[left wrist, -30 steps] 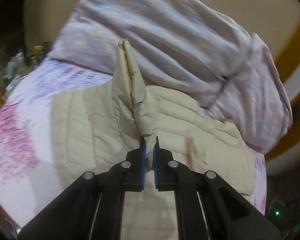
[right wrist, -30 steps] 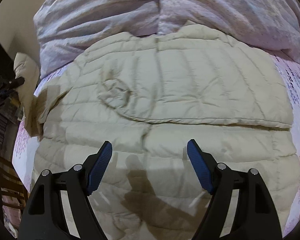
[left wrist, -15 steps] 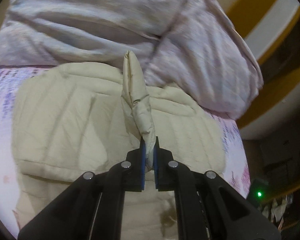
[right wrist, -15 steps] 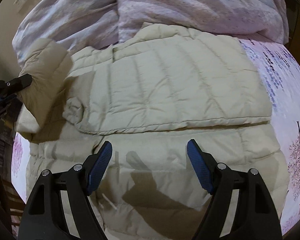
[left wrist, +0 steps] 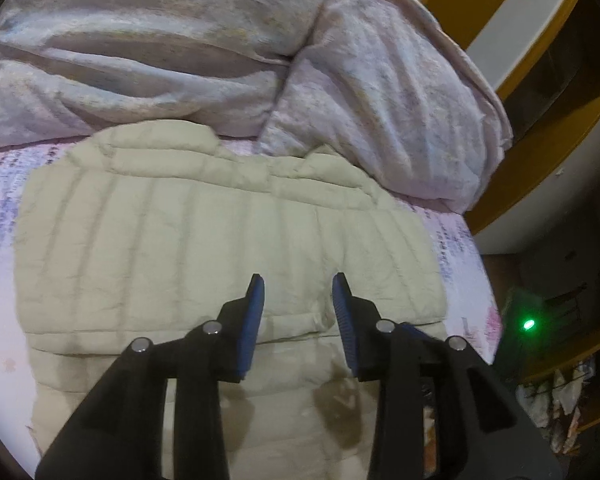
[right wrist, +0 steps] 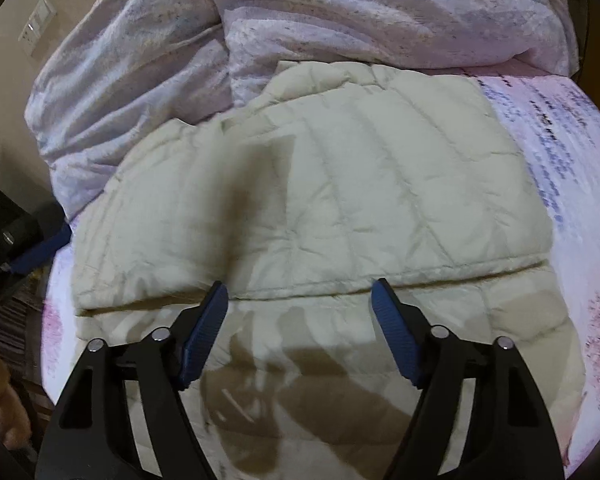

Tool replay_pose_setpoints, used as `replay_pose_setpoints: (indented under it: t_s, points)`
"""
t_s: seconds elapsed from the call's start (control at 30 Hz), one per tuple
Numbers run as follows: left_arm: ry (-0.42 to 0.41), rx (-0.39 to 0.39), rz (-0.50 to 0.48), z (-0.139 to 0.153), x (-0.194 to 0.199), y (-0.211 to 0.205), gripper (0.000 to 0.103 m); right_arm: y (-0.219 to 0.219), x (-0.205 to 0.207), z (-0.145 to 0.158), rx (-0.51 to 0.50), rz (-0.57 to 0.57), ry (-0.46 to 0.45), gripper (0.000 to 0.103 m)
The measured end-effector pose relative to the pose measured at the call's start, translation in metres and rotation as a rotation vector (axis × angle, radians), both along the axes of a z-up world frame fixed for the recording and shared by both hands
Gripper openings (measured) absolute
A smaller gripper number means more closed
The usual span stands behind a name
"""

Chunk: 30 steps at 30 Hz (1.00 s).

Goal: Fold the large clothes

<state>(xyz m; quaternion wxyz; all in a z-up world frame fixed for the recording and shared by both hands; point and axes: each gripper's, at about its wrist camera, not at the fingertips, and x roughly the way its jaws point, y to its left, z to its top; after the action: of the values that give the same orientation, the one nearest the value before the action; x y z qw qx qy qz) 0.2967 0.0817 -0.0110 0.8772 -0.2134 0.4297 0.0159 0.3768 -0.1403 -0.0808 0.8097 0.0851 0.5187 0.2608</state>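
Puffer jacket [left wrist: 220, 248] flat on bed [left wrist: 4, 264], folded panel on top. Left fingers [left wrist: 298, 292] opening, nothing btwn, letting fold settle. Right fingers [right wrist: 300, 300] apart, closing, empty, hovering over hem prob for next fold.

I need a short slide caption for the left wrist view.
Left gripper opening, empty, above the folded beige quilted jacket on the bed.
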Motion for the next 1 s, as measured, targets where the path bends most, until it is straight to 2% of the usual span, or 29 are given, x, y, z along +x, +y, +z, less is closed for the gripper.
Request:
replay_pose_setpoints:
  t_s: [0.13, 0.3, 0.4, 0.43, 0.47, 0.5, 0.6, 0.7, 1.0]
  points:
    - [0.029, 0.021, 0.062, -0.006, -0.006, 0.022, 0.036, 0.01, 0.012, -0.003, 0.097, 0.0, 0.065, 0.059]
    - [0.07, 0.036, 0.131, -0.017, -0.015, 0.046, 0.036, 0.031, 0.022, -0.011, 0.121, 0.028, 0.11, 0.047]
    - [0.09, 0.045, 0.153, -0.023, -0.02, 0.055, 0.036, 0.043, 0.023, -0.018, 0.088, 0.051, 0.112, 0.031]
    - [0.096, 0.048, 0.159, -0.025, -0.022, 0.057, 0.036, 0.045, 0.022, -0.02, 0.08, 0.058, 0.111, 0.017]
    - [0.102, 0.05, 0.167, -0.026, -0.023, 0.059, 0.036, 0.046, 0.021, -0.02, 0.075, 0.063, 0.102, 0.01]
    - [0.109, 0.053, 0.176, -0.028, -0.023, 0.063, 0.036, 0.047, 0.019, -0.018, 0.071, 0.059, 0.076, 0.007]
    - [0.127, 0.069, 0.204, -0.033, -0.026, 0.07, 0.036, 0.041, 0.015, -0.01, 0.06, 0.036, 0.004, 0.005]
    - [0.147, 0.094, 0.246, -0.038, -0.027, 0.081, 0.036, 0.035, 0.016, -0.008, 0.035, 0.014, -0.017, 0.004]
    - [0.241, 0.099, 0.355, -0.07, -0.035, 0.113, 0.036, 0.039, 0.02, -0.036, -0.065, 0.008, 0.044, 0.004]
